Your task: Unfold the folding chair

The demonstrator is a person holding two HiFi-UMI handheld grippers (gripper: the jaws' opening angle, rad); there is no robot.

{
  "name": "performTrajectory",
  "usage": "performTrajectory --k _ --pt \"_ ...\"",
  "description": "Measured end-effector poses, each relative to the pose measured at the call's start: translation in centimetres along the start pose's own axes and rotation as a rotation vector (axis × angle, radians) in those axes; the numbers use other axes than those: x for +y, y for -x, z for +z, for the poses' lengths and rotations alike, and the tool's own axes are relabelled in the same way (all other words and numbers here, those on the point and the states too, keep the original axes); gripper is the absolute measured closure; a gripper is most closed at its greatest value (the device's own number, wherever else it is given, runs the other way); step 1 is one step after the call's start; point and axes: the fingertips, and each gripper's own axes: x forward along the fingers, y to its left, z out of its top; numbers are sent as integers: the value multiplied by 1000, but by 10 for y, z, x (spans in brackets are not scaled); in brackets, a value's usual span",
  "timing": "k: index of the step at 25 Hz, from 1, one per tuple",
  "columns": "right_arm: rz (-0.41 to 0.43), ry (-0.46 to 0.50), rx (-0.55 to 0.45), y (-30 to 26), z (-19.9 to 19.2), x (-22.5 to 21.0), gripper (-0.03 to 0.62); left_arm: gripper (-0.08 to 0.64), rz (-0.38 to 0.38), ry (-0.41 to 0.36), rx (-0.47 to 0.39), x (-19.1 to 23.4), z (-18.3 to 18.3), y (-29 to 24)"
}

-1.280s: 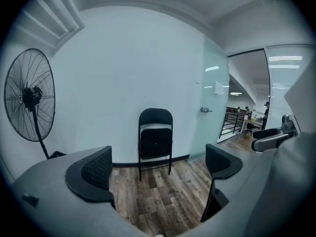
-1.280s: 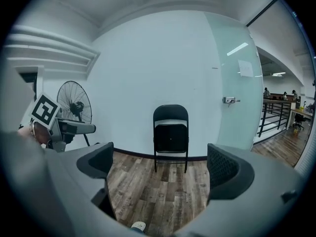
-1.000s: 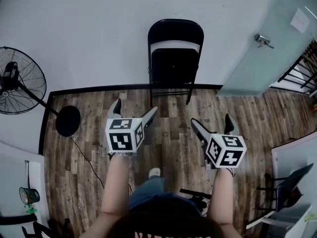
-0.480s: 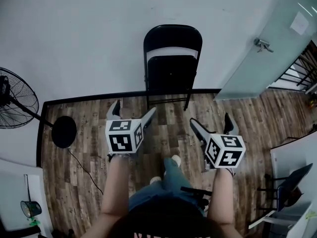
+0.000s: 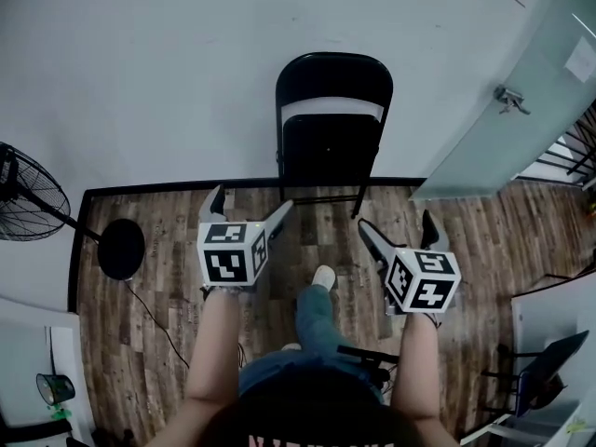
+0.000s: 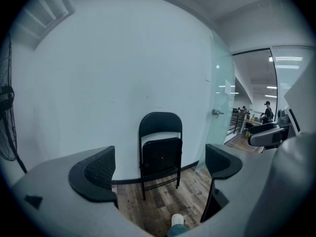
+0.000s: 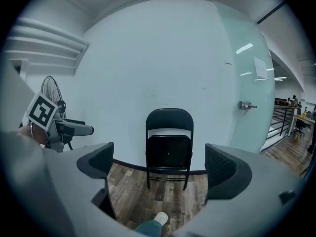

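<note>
Since a second ago we have taken a step: our white shoe (image 5: 323,277) now sits ahead of us on the wood floor (image 5: 158,277), between the two grippers, where before it was tucked close under us. The folding chair (image 5: 331,128) is black and not yet opened. It stands upright against the white wall (image 5: 186,63), its feet on the floor by the dark skirting and its seat flat up against the back frame. We hold the left gripper (image 5: 251,203) released, its jaws wide apart with nothing in them; its own view shows the chair framed in the gap, well apart from it. The right gripper (image 5: 397,223) is likewise spread and empty, pointed at the chair from a distance. A standing fan (image 5: 33,194) is at our left, and a glass door (image 5: 521,110) with a metal handle stands just right of the chair.
</note>
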Motion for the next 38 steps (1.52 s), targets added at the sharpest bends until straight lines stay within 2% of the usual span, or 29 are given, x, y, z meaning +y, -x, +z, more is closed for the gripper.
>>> performTrajectory --k 6,11,22,31,34,38 --pt "3 -21 -7 -62 27 -42 21 -9 46 -11 -9 11 32 -62" --pt "32 -43 6 -126 49 -72 23 -9 114 5 24 28 53 -122" --pt "54 -95 68 -263 77 -148 23 -9 159 30 63 47 107 -256" --pt "85 -98 117 -355 93 -175 23 -9 217 32 87 73 130 -335" --pt "97 -91 148 -371 87 -177 23 -9 216 31 98 80 132 -353" --pt "85 -113 193 -390 73 -179 23 -8 166 26 112 88 138 -381"
